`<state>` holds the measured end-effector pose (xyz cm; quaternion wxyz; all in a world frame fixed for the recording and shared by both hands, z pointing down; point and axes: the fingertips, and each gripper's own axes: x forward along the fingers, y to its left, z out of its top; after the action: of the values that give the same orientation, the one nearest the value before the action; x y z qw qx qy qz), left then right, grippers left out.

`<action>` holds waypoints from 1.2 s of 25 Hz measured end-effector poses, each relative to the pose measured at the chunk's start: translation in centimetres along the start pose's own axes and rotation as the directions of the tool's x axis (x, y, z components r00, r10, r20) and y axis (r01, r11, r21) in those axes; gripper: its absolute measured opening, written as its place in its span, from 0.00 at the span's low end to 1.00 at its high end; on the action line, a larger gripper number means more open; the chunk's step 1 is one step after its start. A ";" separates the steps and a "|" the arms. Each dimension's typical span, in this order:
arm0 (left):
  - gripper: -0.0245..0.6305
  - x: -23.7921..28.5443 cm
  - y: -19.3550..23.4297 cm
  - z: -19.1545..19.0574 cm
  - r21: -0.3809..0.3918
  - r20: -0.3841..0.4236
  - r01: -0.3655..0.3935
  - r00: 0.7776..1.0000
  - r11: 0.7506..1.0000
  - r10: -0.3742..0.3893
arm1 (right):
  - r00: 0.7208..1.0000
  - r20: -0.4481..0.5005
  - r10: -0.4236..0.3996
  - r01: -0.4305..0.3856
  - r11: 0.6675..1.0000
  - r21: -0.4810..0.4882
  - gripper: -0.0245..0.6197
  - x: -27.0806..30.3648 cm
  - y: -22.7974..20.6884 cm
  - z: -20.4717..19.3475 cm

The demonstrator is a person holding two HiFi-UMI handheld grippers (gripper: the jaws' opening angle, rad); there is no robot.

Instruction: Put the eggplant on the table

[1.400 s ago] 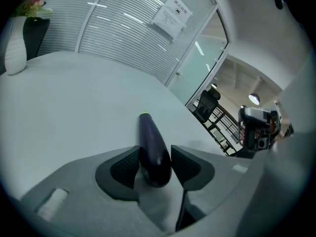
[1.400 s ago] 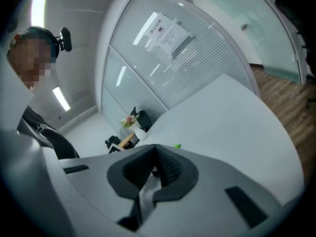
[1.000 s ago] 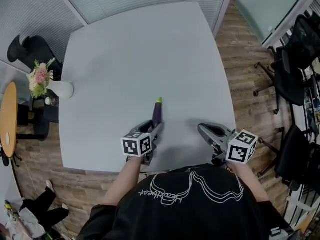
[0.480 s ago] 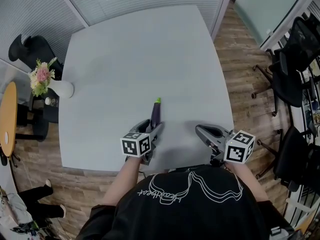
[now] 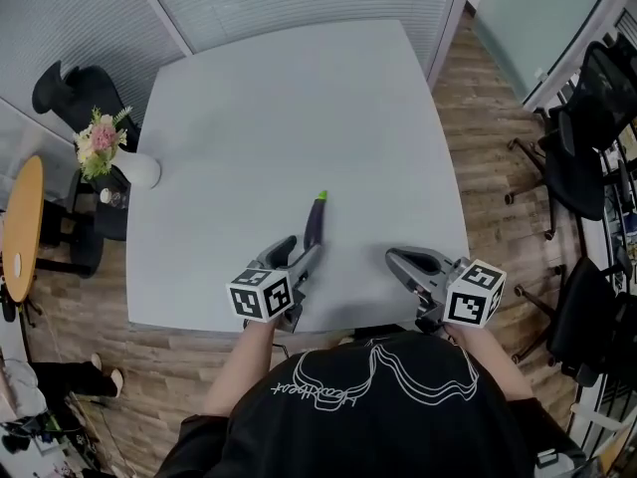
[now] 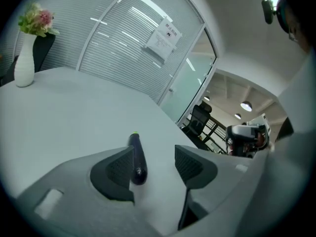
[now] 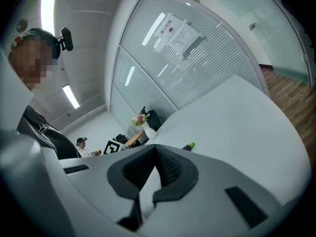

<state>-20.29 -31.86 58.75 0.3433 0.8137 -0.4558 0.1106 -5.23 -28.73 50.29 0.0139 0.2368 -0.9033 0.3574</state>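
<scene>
The slim, dark purple eggplant (image 5: 314, 225) has a green stem end. It lies flat on the grey table (image 5: 299, 98).

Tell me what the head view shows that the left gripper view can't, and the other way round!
Only the head view: the right gripper, the wooden floor and a round orange side table. Only the left gripper view: a paper notice on the blinds, and ceiling lamps. Both: the left gripper, whose jaws have just been opening and stand wide apart; the eggplant, lying on the grey table and seen between them; and the white vase of flowers.
</scene>
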 end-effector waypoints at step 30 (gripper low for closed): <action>0.07 -13.0 -14.8 3.0 0.176 0.142 0.334 0.922 0.926 -0.360 | 0.995 0.046 0.084 -0.075 0.981 -0.179 0.05 -0.7 9.7 -2.0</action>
<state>-15.85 -20.02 43.27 0.2552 0.9114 -0.3225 0.0108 -9.16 -21.03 45.44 -0.0034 0.2078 -0.9402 0.2698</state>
